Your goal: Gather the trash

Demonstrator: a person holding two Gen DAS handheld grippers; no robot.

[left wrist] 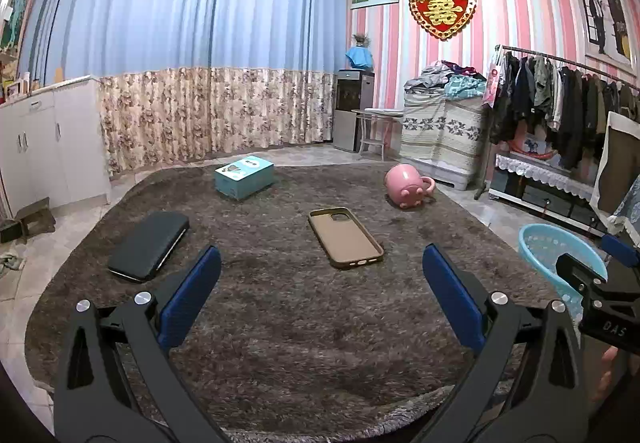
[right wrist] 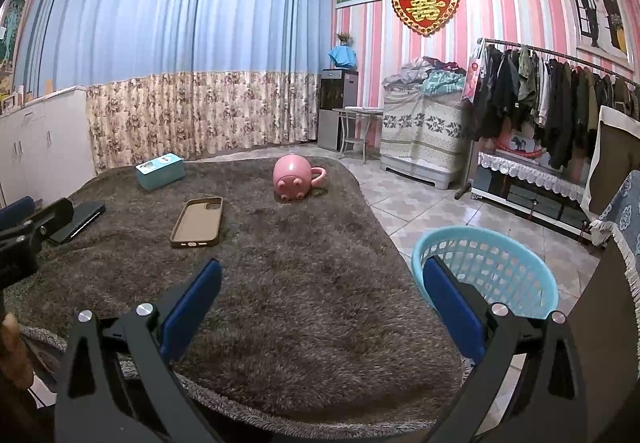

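Four items on rug (left wrist: 280, 323) | basket (right wrist: 500, 263) beside | fingers (left wrist: 192, 303) apart

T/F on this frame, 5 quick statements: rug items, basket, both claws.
1. The pink mug lies on its side on the rug. True.
2. The phone case sits inside the blue basket. False: it lies on the rug, open side up.
3. The left claw is open and holds nothing. True.
4. The right claw grips the teal box. False: it is open; the box sits at the rug's far side.
5. The basket stands on the rug. False: it is on the tile floor beside it.
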